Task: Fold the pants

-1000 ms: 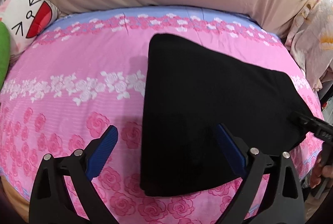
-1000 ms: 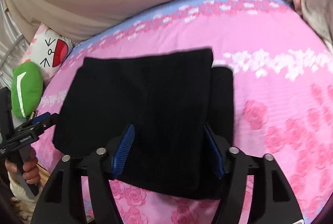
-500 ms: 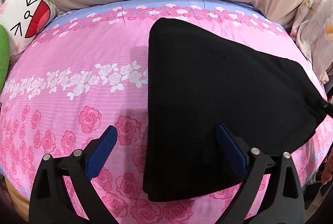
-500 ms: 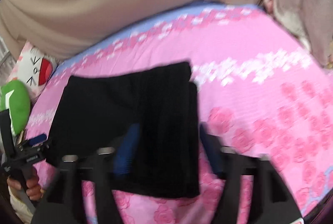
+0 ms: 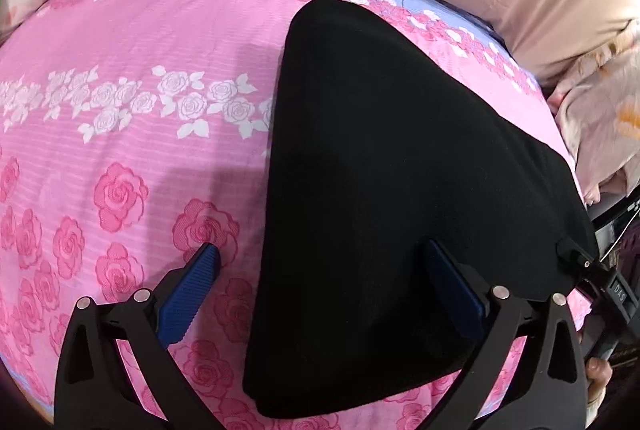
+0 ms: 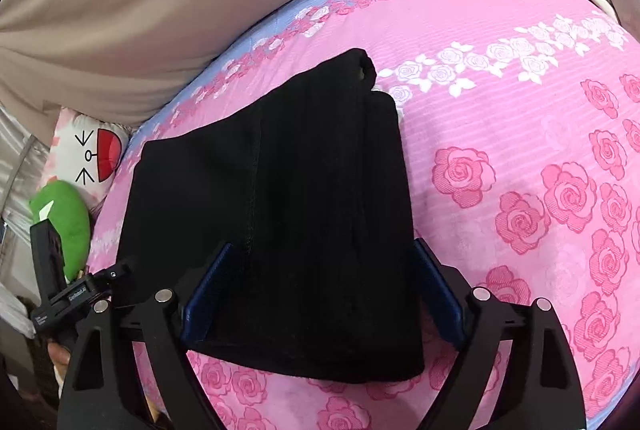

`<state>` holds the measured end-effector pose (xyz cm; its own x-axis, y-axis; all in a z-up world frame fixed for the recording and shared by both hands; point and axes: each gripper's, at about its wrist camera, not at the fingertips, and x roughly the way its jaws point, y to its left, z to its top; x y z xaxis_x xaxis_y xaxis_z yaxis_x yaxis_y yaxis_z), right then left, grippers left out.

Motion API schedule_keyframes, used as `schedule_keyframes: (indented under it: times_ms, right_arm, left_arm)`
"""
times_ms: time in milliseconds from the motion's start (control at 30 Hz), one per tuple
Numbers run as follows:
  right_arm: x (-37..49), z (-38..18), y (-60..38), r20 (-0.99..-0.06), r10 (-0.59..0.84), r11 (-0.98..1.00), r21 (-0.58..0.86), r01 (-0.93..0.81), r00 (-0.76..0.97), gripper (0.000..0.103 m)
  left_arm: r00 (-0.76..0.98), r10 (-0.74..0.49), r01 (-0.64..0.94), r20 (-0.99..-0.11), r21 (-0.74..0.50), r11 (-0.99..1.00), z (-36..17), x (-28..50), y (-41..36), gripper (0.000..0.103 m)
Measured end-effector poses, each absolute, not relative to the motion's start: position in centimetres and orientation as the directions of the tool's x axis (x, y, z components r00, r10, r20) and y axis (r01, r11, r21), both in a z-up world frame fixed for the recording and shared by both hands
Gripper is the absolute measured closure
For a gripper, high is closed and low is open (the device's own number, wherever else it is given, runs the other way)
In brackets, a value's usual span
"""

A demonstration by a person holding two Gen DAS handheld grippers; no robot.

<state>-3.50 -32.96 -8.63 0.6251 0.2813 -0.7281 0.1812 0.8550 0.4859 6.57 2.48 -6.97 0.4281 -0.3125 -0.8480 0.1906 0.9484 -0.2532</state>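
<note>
Two grippers, left (image 5: 320,282) and right (image 6: 320,294), fingers spreading and pinching nothing, hover over black pants (image 6: 280,210) already folded compactly on the bed (image 6: 520,110), little apparently left.

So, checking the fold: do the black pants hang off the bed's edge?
No, the pants lie folded flat on the pink bedspread.

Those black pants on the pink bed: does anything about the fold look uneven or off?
Slightly. The folded pants have layers that don't line up: at the far right corner one layer pokes out past the top one. Otherwise they lie flat on the bedspread.
</note>
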Motion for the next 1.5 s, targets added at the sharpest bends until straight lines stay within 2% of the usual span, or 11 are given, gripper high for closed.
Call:
schedule_keyframes:
  times_ms: [367, 467, 733, 800, 867, 967, 1067, 1200, 1333, 1400, 1500]
  right_arm:
    - [-3.1, -8.9, -33.0, -0.726, 0.278, 0.860, 0.479, 0.173, 0.629, 0.014]
    - [-2.8, -8.9, -32.9, -0.715, 0.299, 0.859, 0.491, 0.148, 0.632, 0.005]
    - [-1.9, -8.9, -32.1, -0.720, 0.257, 0.879, 0.451, 0.154, 0.645, 0.005]
    - [-1.8, -8.9, -32.1, -0.712, 0.251, 0.875, 0.457, 0.160, 0.656, 0.013]
    - [-1.8, -8.6, -32.0, -0.707, 0.257, 0.876, 0.459, 0.151, 0.659, 0.049]
    - [-2.3, -6.6, -31.8, -0.682, 0.265, 0.877, 0.464, 0.124, 0.681, 0.065]
    - [-3.2, -3.5, -30.8, -0.629, 0.309, 0.874, 0.484, 0.048, 0.714, 0.067]
    - [-4.9, -2.3, -28.7, -0.615, 0.376, 0.868, 0.496, -0.031, 0.693, 0.064]
    - [-4.8, -8.5, -27.7, -0.740, 0.352, 0.885, 0.462, 0.054, 0.574, 0.037]
    - [-5.9, -8.8, -29.0, -0.684, 0.389, 0.832, 0.548, 0.082, 0.617, 0.037]
    - [-6.4, -5.4, -29.5, -0.670, 0.295, 0.878, 0.471, 0.083, 0.681, 0.036]
  left_arm:
    - [0.432, -0.306, 0.176, -0.849, -0.253, 0.951, -6.8, 7.4, 1.2, 0.005]
    - [0.433, -0.309, 0.181, -0.847, -0.254, 0.950, -7.0, 7.9, 0.7, 0.005]
    - [0.423, -0.341, 0.186, -0.840, -0.288, 0.939, -7.3, 9.6, -0.3, 0.005]
    - [0.420, -0.376, 0.206, -0.826, -0.316, 0.926, -7.0, 9.6, -0.2, 0.022]
    - [0.425, -0.396, 0.208, -0.814, -0.337, 0.918, -6.2, 9.4, 0.3, 0.070]
    - [0.423, -0.462, 0.211, -0.779, -0.412, 0.887, -4.4, 9.2, 2.5, 0.078]
    - [0.416, -0.520, 0.224, -0.746, -0.470, 0.854, -2.1, 8.1, 4.8, 0.080]
    - [0.477, -0.454, 0.248, -0.753, -0.380, 0.891, 0.4, 4.8, 7.4, 0.079]
    - [0.424, -0.345, 0.190, -0.837, -0.290, 0.938, -3.7, 3.6, 8.6, 0.068]
    - [0.428, -0.330, 0.156, -0.842, -0.291, 0.944, -5.0, 3.2, 9.0, 0.064]
    - [0.499, -0.277, 0.177, -0.821, -0.217, 0.960, -3.1, 2.2, 8.3, 0.062]
